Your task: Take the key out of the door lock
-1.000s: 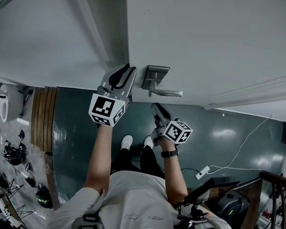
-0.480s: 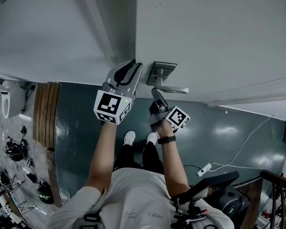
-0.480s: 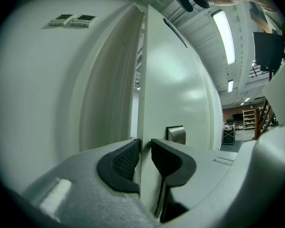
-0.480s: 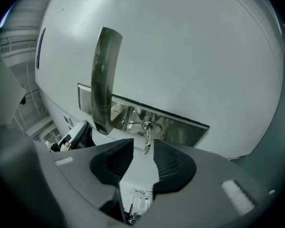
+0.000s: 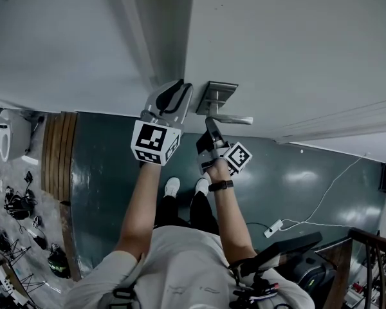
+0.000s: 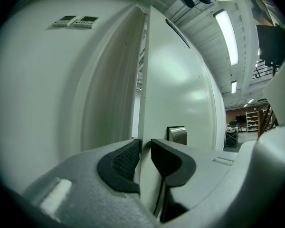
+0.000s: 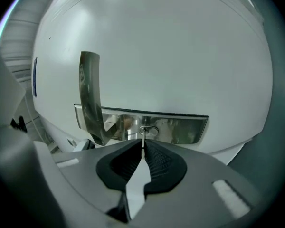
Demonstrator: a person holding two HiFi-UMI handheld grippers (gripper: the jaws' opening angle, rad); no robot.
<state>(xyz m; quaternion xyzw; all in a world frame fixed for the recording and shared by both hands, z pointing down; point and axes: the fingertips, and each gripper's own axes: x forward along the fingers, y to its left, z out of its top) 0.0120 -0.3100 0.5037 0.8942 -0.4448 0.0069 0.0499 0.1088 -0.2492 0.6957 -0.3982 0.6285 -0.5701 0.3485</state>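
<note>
Head view: white-painted door [image 5: 276, 44] stood ajar, with the left claw [image 5: 173, 95] clamped on its edge. Since last check the right claw [image 5: 210, 123] had risen to the brushed-steel lock plate [image 7: 180, 127]. Its jaws were closing on the small metal key [image 7: 142, 141], still seated in the lock. Extraction judged next.

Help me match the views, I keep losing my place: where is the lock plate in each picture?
Head view: lock plate at centre, on the door, near its edge.
Left gripper view: lock plate small, low and right of centre, on the door.
Right gripper view: lock plate a wide band across the middle, with the key in it.
Shared landmark: the white door that carries it.
</note>
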